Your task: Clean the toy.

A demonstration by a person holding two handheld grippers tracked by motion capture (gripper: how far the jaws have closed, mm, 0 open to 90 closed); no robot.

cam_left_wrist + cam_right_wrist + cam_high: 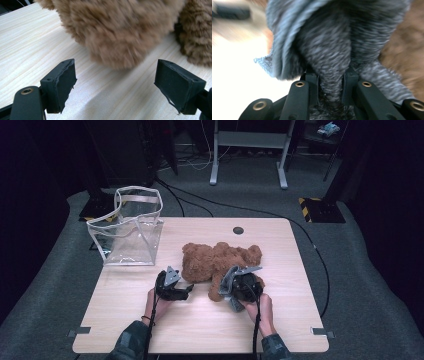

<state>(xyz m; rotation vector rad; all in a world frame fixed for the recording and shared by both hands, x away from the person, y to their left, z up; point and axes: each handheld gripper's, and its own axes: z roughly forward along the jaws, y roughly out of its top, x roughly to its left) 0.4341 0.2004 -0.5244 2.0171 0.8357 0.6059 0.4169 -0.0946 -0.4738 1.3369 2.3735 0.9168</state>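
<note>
A brown teddy bear lies in the middle of the wooden table. My left gripper rests low at the bear's left side. Its jaws stand wide open, and the bear's fur sits just beyond them, with nothing between the pads. My right gripper is at the bear's near right limb. In the right gripper view my right gripper is shut on a fold of grey knitted cloth, with brown fur beside it.
A clear plastic tote bag with white trim stands open at the table's far left corner. A round cable hole is near the far edge. Cables run across the grey floor behind the table.
</note>
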